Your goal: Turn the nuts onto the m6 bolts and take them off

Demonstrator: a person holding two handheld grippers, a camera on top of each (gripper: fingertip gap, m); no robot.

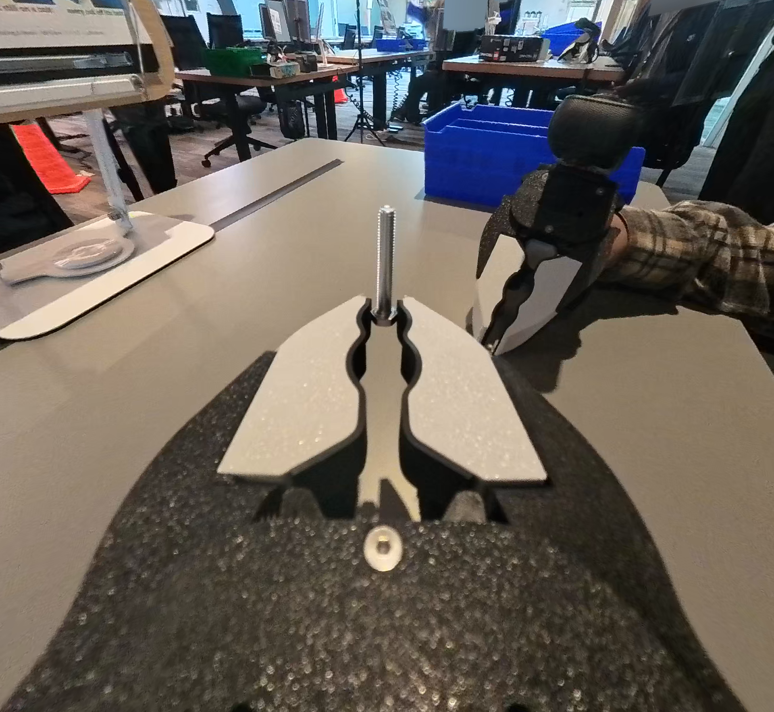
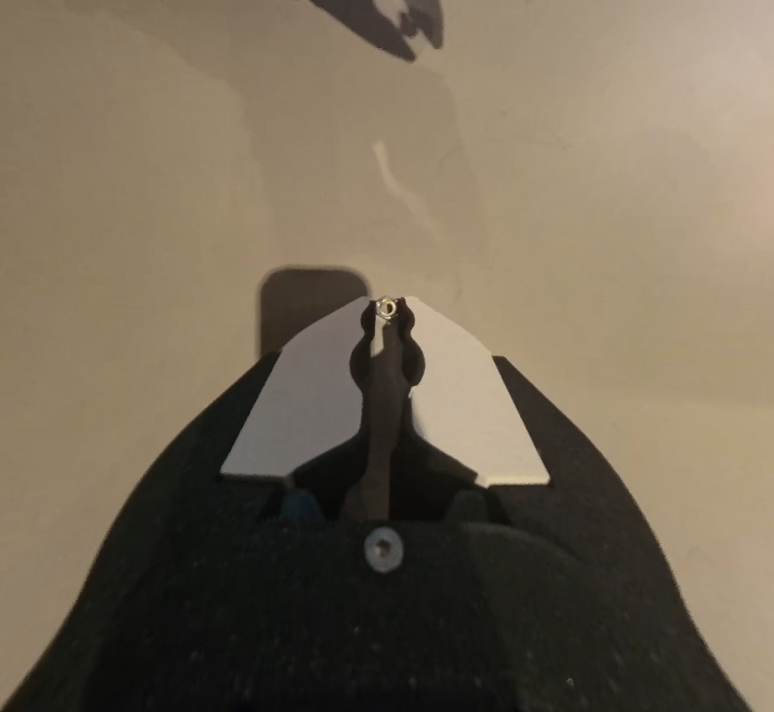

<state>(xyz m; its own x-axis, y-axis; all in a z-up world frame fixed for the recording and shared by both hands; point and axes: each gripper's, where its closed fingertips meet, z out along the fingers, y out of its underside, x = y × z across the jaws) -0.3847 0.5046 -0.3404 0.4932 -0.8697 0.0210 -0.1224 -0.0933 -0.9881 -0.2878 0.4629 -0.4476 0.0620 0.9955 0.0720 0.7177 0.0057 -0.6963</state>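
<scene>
Left wrist view: your left gripper (image 1: 384, 312) has its fingers drawn in narrow on the hex head of a silver bolt (image 1: 385, 260), one pad on each side of the head. The bolt stands upright at the fingertips, head down, its shank rising bare and bright. Fine threads run from just above a short smooth neck to the flat tip, and nothing is screwed onto it. Behind it lies the grey table (image 1: 251, 315), with a blue bin (image 1: 481, 155) at the far edge and a white board (image 1: 125, 264) off to the left.

Your right gripper (image 1: 488, 346) sits to the right of the bolt, well apart from it, tips pointing down and close above the tabletop. A hand in a plaid sleeve (image 1: 691, 248) carries it.

From the right wrist view, that gripper's fingers are also narrow, pinching a small silver hex nut (image 2: 387, 308) at their very tips. You look through the nut's round bore; its rim glints, and the flats rest against the pads on both sides. Below it is only the tan tabletop (image 2: 586, 189).
</scene>
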